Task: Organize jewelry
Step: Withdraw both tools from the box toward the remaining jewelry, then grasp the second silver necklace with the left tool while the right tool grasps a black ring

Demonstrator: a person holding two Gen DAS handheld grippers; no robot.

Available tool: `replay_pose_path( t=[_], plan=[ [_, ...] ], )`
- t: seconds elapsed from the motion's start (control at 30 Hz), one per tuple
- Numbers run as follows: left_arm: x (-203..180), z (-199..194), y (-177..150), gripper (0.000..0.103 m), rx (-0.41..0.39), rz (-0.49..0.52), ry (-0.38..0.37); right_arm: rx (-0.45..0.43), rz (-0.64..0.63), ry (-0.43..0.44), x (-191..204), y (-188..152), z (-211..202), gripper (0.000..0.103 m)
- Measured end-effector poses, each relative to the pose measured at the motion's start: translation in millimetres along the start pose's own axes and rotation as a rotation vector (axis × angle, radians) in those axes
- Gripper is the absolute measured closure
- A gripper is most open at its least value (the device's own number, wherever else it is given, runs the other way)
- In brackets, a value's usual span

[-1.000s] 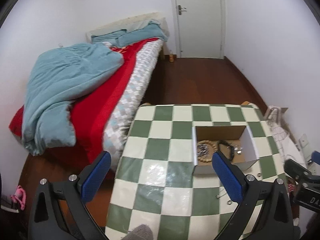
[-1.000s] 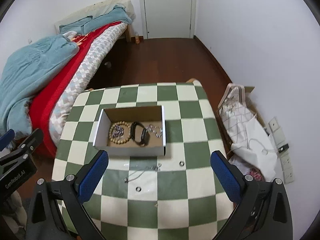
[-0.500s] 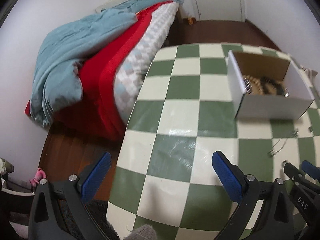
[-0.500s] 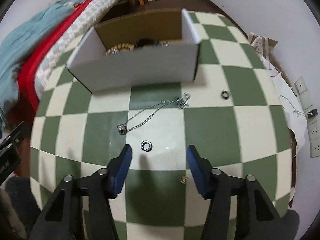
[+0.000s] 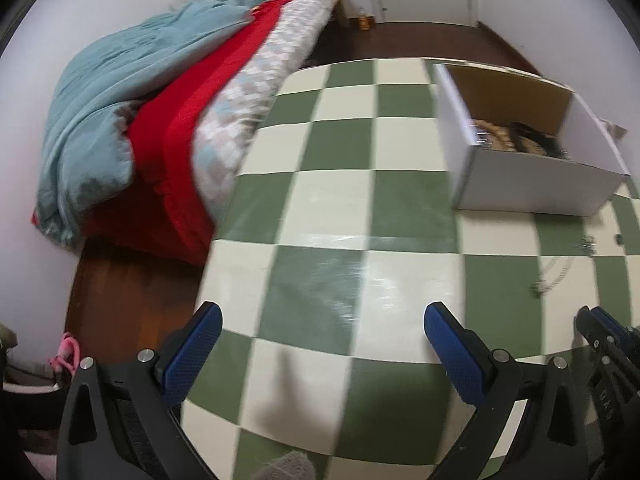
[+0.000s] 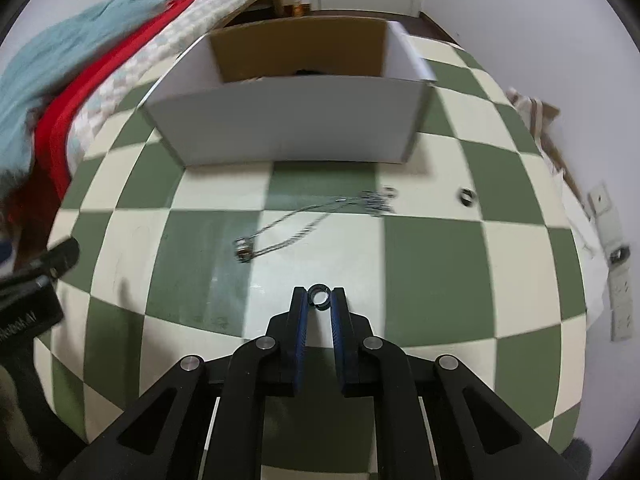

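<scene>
— What has changed for you in the last second?

— Your right gripper point(image 6: 319, 297) has dropped from high above the checkered table point(image 6: 432, 264) to its surface, and its fingers have drawn in from wide apart to pinch the small dark ring point(image 6: 319, 295) at their tips. That reads as a grasp just made; the carry to the white cardboard box point(image 6: 288, 120) is what remains.

— And your left gripper point(image 5: 320, 336)?

— Spread wide, holding nothing, low over the table's left side.

— How does the ring lie?

— Flat on a cream square, hole facing up, so no long axis to speak of. The silver chain necklace point(image 6: 304, 220), loose between ring and box, does have one: it runs from its pendant at near left toward far right. A second ring point(image 6: 466, 197) sits beyond it to the right.
</scene>
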State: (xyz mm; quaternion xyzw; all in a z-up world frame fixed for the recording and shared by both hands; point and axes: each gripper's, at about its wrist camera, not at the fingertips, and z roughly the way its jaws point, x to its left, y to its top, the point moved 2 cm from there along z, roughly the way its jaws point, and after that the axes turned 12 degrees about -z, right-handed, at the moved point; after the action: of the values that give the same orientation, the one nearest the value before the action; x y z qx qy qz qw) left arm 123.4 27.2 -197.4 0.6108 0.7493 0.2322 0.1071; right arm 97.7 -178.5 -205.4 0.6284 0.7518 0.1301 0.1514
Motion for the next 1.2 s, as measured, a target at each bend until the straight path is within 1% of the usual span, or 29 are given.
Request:
replay_pose_path(
  t=[0.03,0.07,0.17,0.27,0.33,0.4,0.47,0.53,0.57,0.6,0.63,0.67,0.7,0.73,0.8,0.9,0.97,1.03,1.07,1.1,1.13,1.2],
  plan=[
    [-8,-2,0,0.0,0.004,0.011,-0.03,-0.005,0.026,0.006,-11,-2,-4,0.092],
    [-14,-2,0,0.0,0.008,0.019,-0.051,-0.008,0.047,0.008,-19,-2,-7,0.103],
    [-49,-5,-1,0.0,0.033,0.073,-0.134,-0.01,0.121,0.01,-53,-4,-15,0.103],
    [-81,-3,-3,0.0,0.052,0.131,-0.187,-0.002,0.174,0.001,-82,-6,-14,0.103],
    [-102,2,-6,0.0,0.07,0.185,-0.206,0.004,0.206,0.003,-98,-9,-13,0.103],
    [-116,6,-10,0.001,0.079,0.226,-0.206,0.003,0.235,0.012,-109,-12,-14,0.103],
    [-127,11,-14,0.005,0.081,0.264,-0.212,0.004,0.258,0.017,-118,-13,-15,0.103],
    [-133,14,-17,0.019,0.085,0.285,-0.217,0.006,0.273,0.02,-127,-15,-16,0.103],
    [-134,13,-17,0.022,0.078,0.285,-0.234,0.007,0.278,0.018,-129,-15,-15,0.103],
    [-135,12,-17,0.029,0.078,0.286,-0.246,0.007,0.286,0.018,-131,-15,-15,0.103],
    [-136,12,-16,0.043,0.079,0.289,-0.268,0.007,0.29,0.018,-133,-14,-14,0.103],
    [-137,10,-17,0.054,0.083,0.293,-0.296,0.008,0.296,0.016,-136,-13,-14,0.103],
    [-138,9,-17,0.08,0.087,0.296,-0.316,0.007,0.303,0.015,-138,-14,-14,0.103],
    [-139,8,-17,0.095,0.092,0.3,-0.323,0.006,0.309,0.017,-139,-14,-15,0.103],
    [-140,7,-18,0.096,0.094,0.315,-0.317,0.007,0.32,0.025,-141,-13,-15,0.103],
    [-128,9,-18,0.096,0.097,0.29,-0.312,-0.003,0.338,0.06,-138,-11,-17,0.102],
    [-115,10,-17,0.096,0.091,0.272,-0.3,-0.013,0.339,0.113,-132,-7,-16,0.1],
    [-98,11,-16,0.096,0.092,0.245,-0.288,-0.016,0.312,0.162,-121,-3,-14,0.094],
    [-89,11,-15,0.096,0.091,0.232,-0.279,-0.016,0.297,0.176,-115,-1,-13,0.085],
    [-80,12,-15,0.096,0.092,0.221,-0.268,-0.016,0.272,0.189,-107,2,-11,0.074],
    [-73,13,-15,0.096,0.093,0.211,-0.262,-0.016,0.253,0.193,-101,3,-10,0.07],
    [-63,14,-16,0.096,0.096,0.196,-0.25,-0.014,0.2,0.188,-83,7,-7,0.068]
  ],
)
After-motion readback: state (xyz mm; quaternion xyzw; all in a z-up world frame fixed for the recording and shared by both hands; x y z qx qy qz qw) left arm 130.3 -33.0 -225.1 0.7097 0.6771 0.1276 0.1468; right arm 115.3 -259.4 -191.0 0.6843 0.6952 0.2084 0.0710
